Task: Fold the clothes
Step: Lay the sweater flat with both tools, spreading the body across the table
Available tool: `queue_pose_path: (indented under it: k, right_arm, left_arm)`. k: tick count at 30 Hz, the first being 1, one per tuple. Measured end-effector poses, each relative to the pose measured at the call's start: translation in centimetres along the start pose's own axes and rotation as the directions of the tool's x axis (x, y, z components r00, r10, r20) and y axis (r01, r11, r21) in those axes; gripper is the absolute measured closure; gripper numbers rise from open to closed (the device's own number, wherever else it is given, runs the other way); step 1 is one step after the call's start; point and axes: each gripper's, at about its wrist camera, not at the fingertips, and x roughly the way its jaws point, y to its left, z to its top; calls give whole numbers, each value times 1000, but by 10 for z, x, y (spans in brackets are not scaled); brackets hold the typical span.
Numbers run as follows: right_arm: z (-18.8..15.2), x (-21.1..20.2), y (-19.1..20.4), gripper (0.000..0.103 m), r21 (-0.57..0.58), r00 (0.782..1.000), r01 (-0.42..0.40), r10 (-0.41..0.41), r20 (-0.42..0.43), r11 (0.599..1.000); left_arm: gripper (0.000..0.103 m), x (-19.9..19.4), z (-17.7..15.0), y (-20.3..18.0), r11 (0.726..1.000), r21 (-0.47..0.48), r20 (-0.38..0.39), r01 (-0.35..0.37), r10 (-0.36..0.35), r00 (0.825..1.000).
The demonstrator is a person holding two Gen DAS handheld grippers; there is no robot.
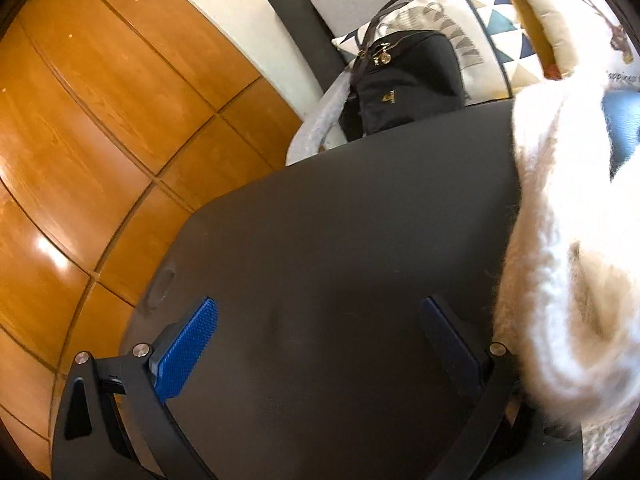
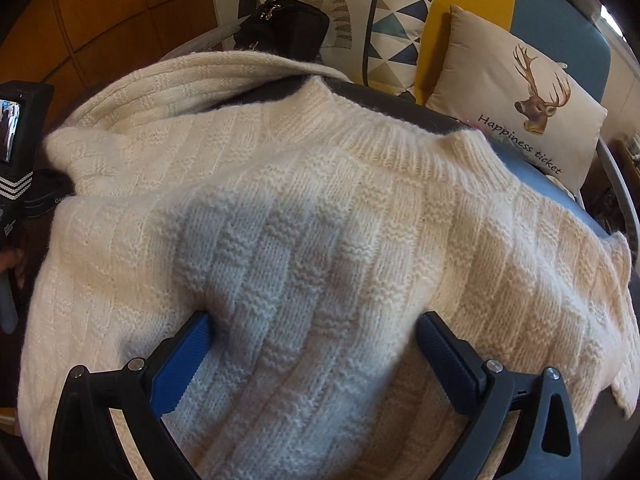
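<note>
- The sweater (image 2: 320, 208) is cream-white, a thick fuzzy knit with vertical bands of alternating smooth and ridged blocks.
- It lies spread flat on the dark desk (image 1: 340, 240), front or back up I cannot tell, with the ribbed neckline (image 2: 384, 136) at the far edge.
- One sleeve (image 2: 180, 76) is folded across behind the far-left shoulder, lying in a long band over the top edge.
- The right side runs off toward the desk's right edge, where a cuff or hem corner (image 2: 620, 248) shows.
- In the left wrist view only its fluffy left edge (image 1: 560, 260) shows, bunched and lifted in a soft roll beside bare desk.
</note>
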Motion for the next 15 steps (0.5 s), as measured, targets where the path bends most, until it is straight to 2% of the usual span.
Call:
queue_pose_path:
  k: [3, 5, 7, 9, 12, 15]
  right_arm:
    - [5, 4, 6, 0, -6, 1000, -2, 2, 16, 1000]
    - [4, 3, 4, 0, -14, 1000, -12, 12, 18, 1000]
    - [-10, -4, -3, 0, -39, 1000, -26, 26, 12, 999]
    - [-27, -12, -13, 0, -58, 999, -36, 36, 9, 998]
    - [-59, -27, -34, 0, -45, 1000, -29, 29, 0, 999]
    - [-84, -39, -56, 0, -11, 1000, -11, 11, -20, 1000]
  left_arm:
    - [1, 2, 6, 2, 1000, -28, -67, 12, -14, 998]
    - [1, -3, 6, 2, 995, -41, -78, 93, -96, 992]
    - [1, -14, 5, 7, 981, -58, -39, 185, -187, 982]
    - [1, -28, 4, 11, 978, -49, 20, 202, -201, 979]
    - [1, -42, 13, 17, 968, -91, 69, 234, -228, 971]
    - [1, -49, 34, 13, 973, -103, 101, 208, -198, 975]
